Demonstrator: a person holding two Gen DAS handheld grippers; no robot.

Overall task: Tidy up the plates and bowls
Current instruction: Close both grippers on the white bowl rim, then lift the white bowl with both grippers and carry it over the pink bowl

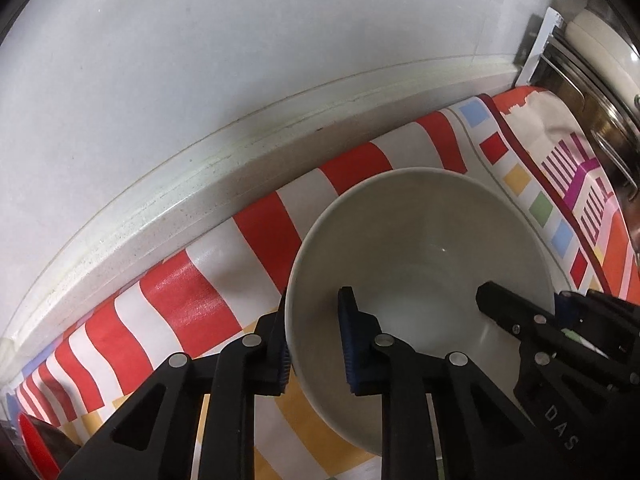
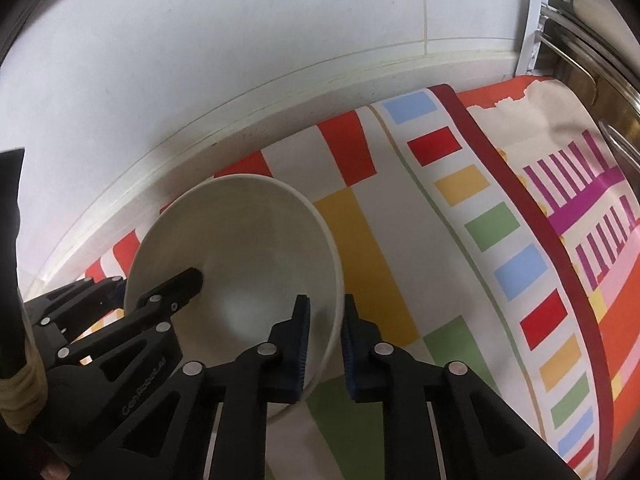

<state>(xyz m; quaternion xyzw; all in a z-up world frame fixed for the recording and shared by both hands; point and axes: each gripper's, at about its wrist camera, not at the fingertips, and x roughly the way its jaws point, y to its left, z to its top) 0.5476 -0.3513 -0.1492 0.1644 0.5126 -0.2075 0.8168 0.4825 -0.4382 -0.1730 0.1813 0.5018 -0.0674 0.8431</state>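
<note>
We note one pale grey-white bowl [image 1: 420, 264] standing upright on a patterned tablecloth [image 1: 192, 304] with red and white stripes, yellow and green bands and a border of small coloured squares. The bowl sits near the back of the cloth, close to the raised white ledge [image 1: 168, 184] that runs below the white wall [image 1: 240, 48]. The left gripper [image 1: 316, 340] straddles the bowl's rim on its left side: one blue ribbed pad lies against the outer wall, the other against the inner wall, jaws clenched on the rim. The right gripper [image 2: 326, 344] does the same on the opposite side, one blue pad inside the bowl and one outside, the rim passing between them and appearing pinched. In the left wrist view we see the right gripper's black fingers reaching over the far rim; in the right wrist view the left gripper appears likewise at lower left. The bowl is empty, with a faint highlight on its floor. To the right, a second cloth [image 2: 580, 208] with orange ground, a dark red edge and purple bars overlaps the tablecloth. Beyond it, at upper right, stand metal pots [image 2: 612, 92] with handles and a white bracket [image 2: 532, 24]. A red object [image 1: 38, 456] shows at the lower left edge of the left wrist view; we cannot tell what it is.
</note>
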